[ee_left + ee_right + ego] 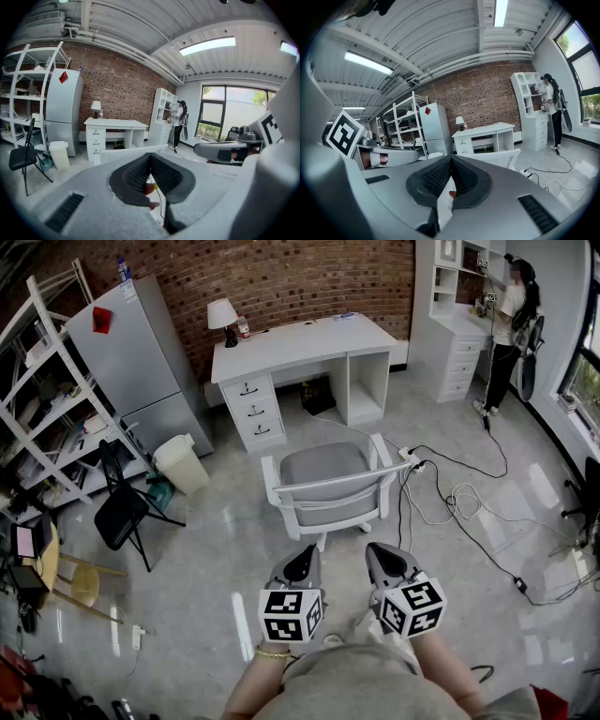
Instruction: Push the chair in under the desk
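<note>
A push drifting left could, we judge, drive the white chair [328, 486] into the desk's drawer stack [251, 411] instead of the open kneehole. Pressure on one end of the backrest alone would likely skew the chair off line. A dark object [319, 396] on the floor inside the kneehole, too small to name, might stop the seat short. To the right, a power strip [410, 461] and loose cables [457, 501] lie just beside the chair's right side, where its base could snag and drag them.

The left gripper [306, 557] is clenched on nothing. Beside it the right gripper [377, 555] is clenched too, its jaws together and empty. We hold both side by side, aimed slightly downward, just behind the backrest and not touching it.

The chair, grey-seated, stands mid-floor with its back to us, directly ahead of both grippers. It faces the white desk [300, 338] against the far brick wall and sits well apart from it. The kneehole lies roughly in line with the chair, so the whole push remains to be made.
</note>
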